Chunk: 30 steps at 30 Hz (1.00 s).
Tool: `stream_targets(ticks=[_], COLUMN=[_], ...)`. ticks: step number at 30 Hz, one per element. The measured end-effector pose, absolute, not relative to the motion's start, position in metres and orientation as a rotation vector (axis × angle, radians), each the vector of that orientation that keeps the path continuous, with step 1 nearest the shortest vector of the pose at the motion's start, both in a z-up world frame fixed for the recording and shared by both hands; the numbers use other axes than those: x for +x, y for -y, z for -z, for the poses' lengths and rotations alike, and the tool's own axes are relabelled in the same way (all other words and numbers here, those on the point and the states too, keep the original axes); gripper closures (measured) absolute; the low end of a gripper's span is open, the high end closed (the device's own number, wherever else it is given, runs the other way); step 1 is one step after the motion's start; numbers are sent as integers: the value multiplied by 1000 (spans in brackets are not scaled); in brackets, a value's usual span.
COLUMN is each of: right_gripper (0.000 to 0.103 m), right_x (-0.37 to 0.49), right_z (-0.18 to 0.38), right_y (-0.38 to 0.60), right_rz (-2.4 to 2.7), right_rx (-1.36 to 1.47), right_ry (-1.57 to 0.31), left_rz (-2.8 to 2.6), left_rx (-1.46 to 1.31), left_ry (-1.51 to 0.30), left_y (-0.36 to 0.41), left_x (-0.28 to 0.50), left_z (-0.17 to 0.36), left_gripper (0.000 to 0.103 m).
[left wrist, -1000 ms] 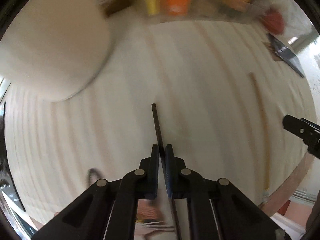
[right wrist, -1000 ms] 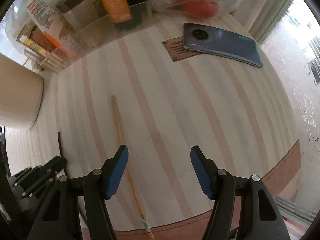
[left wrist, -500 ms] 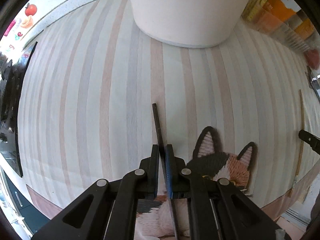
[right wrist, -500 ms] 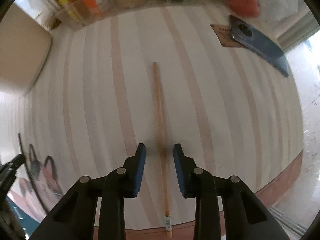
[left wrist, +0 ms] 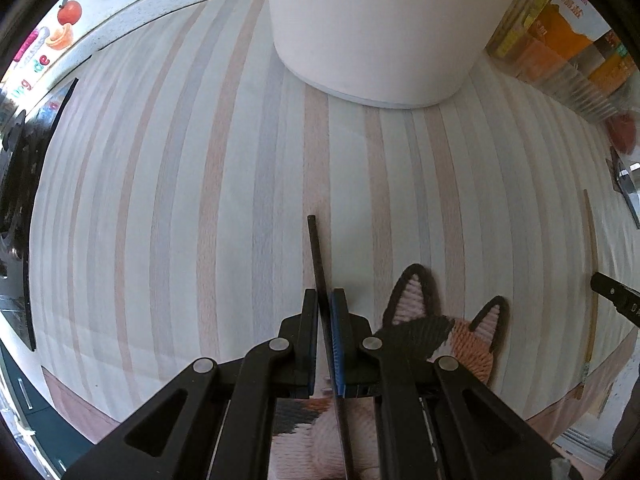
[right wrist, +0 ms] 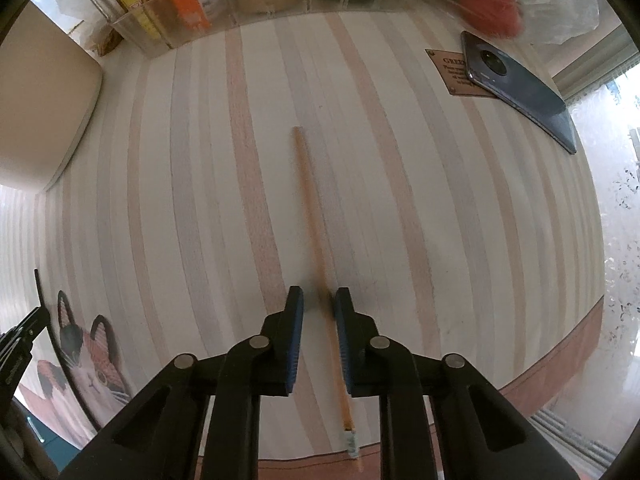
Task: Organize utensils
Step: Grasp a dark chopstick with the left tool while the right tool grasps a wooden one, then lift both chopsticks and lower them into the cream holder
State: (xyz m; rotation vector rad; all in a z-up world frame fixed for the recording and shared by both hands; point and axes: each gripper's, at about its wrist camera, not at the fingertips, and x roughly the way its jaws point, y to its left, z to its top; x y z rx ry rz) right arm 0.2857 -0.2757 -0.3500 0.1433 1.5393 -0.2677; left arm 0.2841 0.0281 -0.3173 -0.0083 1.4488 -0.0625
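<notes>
Both grippers are showing matte black linkage arms with silver round rivets; left gripper [left wrist: 326, 300] and right gripper [right wrist: 319, 300] are wearing blue finger pads [right wrist: 297, 340].

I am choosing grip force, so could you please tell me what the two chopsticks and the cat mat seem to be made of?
Dark chopstick in the left gripper: smooth matte black, possibly lacquered wood or plastic. Pale chopstick: light tan, probably bamboo or wood, with a label near one end. Cat mat: looks like stitched yarn, with ribbed texture.
</notes>
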Motion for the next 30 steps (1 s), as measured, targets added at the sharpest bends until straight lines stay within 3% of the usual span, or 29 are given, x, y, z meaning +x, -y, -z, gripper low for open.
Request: stream_targets(ticks=[14,30], right_gripper=[95,95], right_x=[285,309], right_z=[358,359], right_y=[172,175], right_rz=[34,28], right_rx=[112,82], right_ry=[-1567,-1627], left_rz=[73,94], left_rx=[6,24], left_ry=[-1454,-1444], left_y=[-23,-7], left_x=[283,295], left_z=[320,320], left_gripper=[98,99])
